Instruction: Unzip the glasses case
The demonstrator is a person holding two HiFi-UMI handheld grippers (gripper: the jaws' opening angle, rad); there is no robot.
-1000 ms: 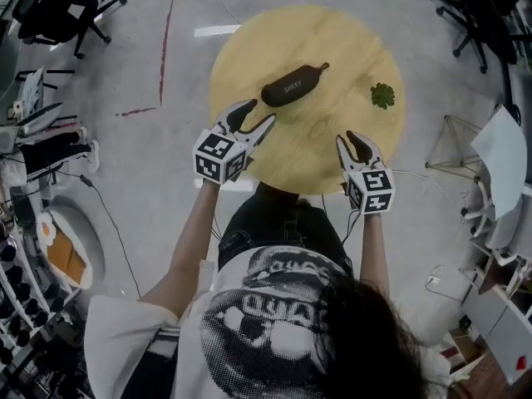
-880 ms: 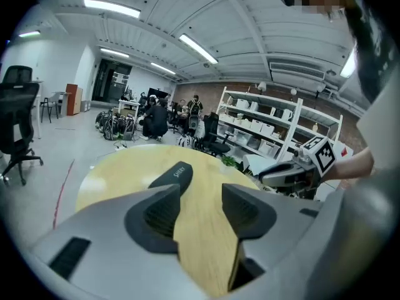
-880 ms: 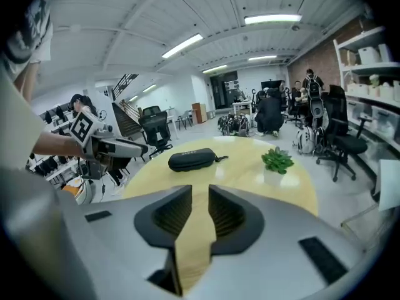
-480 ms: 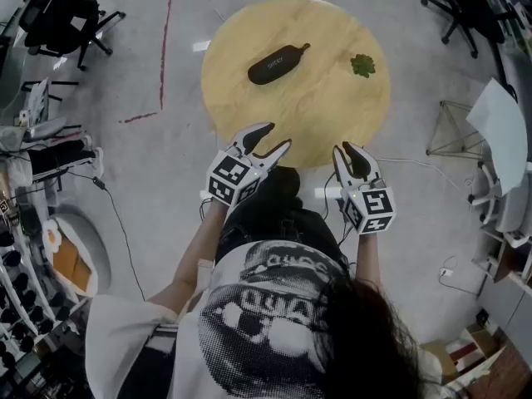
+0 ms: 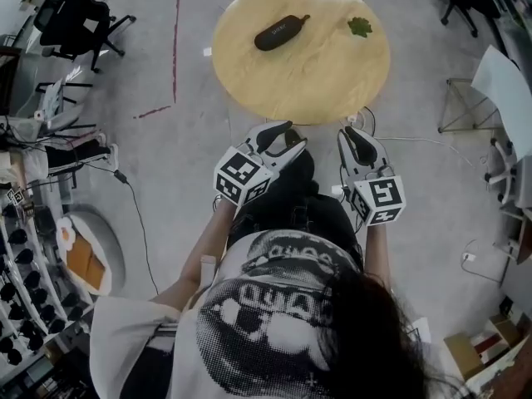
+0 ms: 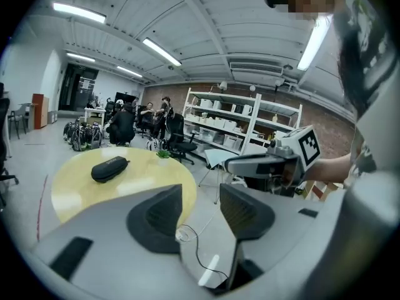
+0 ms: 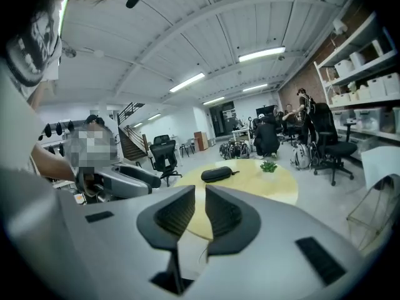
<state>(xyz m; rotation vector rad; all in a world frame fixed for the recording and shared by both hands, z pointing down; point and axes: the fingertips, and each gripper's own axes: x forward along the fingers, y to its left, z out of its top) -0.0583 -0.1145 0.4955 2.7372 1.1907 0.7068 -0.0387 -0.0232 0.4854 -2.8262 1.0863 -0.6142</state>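
The black zipped glasses case (image 5: 281,32) lies on the round wooden table (image 5: 307,86), at its far left part. It also shows in the left gripper view as the case (image 6: 110,169) and in the right gripper view as the case (image 7: 219,174). Both grippers hang in front of the person's body, off the table's near edge and well short of the case. My left gripper (image 5: 287,135) is open and empty. My right gripper (image 5: 356,135) is empty with only a narrow gap left. Both pairs of jaws have just been closing, with nothing between them.
A small green plant (image 5: 360,27) sits at the table's far right. Office chairs (image 5: 79,15) stand at the far left, shelving (image 6: 244,127) lies beyond the table, and cables (image 5: 125,198) run over the grey floor. People sit in the background.
Both grippers have drawn back from the table's near edge towards the body and risen. The table and case now lie farther off. Both pairs of jaws have narrowed, the right more.
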